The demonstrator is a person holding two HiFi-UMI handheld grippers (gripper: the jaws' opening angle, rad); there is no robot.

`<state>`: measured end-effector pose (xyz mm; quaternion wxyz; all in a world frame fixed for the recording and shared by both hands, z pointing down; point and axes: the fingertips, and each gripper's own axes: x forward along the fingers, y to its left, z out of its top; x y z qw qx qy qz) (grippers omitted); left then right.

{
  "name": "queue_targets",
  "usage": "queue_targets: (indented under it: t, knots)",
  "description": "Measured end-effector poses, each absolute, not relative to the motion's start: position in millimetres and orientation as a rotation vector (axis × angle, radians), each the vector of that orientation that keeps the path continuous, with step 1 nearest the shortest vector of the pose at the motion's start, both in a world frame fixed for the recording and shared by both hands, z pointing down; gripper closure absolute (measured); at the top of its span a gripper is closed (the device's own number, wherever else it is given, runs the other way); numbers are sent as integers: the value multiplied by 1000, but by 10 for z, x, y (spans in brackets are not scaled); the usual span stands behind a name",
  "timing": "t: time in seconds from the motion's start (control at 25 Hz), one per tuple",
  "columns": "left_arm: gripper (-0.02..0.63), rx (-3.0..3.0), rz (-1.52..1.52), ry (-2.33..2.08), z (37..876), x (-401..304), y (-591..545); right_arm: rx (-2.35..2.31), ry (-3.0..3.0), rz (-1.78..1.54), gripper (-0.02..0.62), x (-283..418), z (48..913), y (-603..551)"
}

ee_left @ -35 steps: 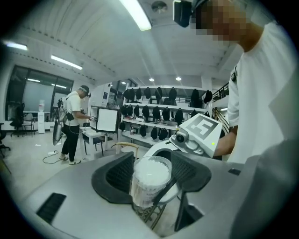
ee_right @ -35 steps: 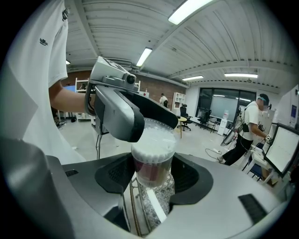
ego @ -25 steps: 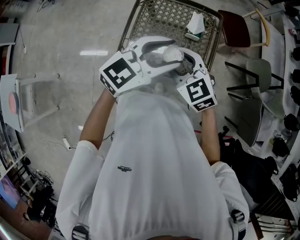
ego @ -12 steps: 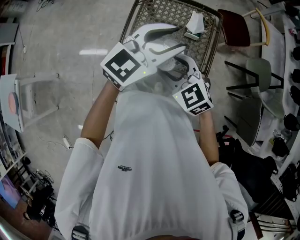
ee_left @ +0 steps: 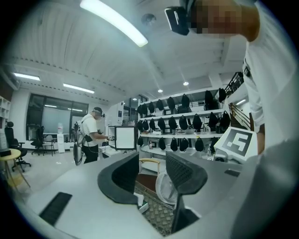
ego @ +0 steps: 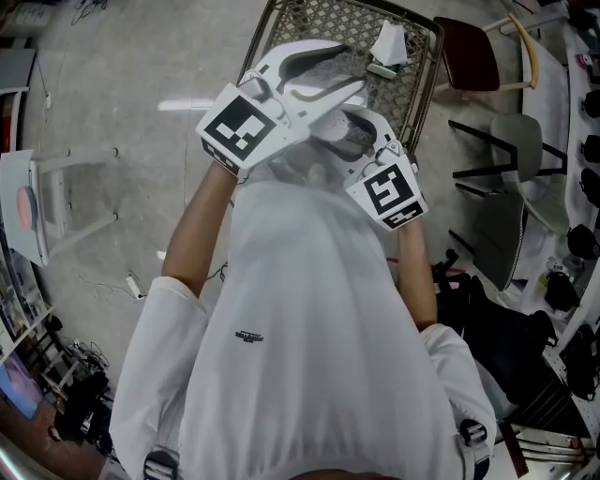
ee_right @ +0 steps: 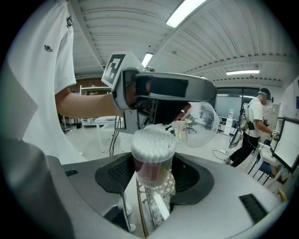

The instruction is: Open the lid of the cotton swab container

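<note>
The cotton swab container (ee_right: 152, 163) is a clear cup packed with white swabs (ee_right: 153, 141). It stands upright with my right gripper (ee_right: 152, 176) shut on its sides. Its clear round lid (ee_right: 202, 125) is swung up and off to the right of the open top. My left gripper (ego: 352, 67) hovers just above, its grey jaw against the lid's upper rim. In the left gripper view the lid (ee_left: 163, 189) shows low beside the right jaw, with a gap to the left jaw. The left gripper (ee_left: 156, 170) has just narrowed its jaws, and nothing is pinched between the pads.
A wire mesh basket (ego: 309, 28) holding a white packet (ego: 392, 42) lies on the floor ahead. Chairs (ego: 516, 141) and a black bag (ego: 487, 328) crowd the right side. A person (ee_left: 91, 135) works at a desk near shelves (ee_left: 187, 122) in the background.
The left gripper has lifted up off the container's top. The right gripper with the container has shifted a little to the left.
</note>
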<state>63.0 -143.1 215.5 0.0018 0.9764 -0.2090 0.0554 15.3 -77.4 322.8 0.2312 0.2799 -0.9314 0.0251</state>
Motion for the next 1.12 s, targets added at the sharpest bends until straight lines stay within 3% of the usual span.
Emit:
queue_targets:
  t: [0.36,1.12]
  knots:
    - [434,3020,121,-796,2096,333,-1473,922,-2547,85,360,399,3139,-958]
    - [573,2761,116,-1228,2330,-398,-1397,1409,-2446,27,360,1054,2704,-1090]
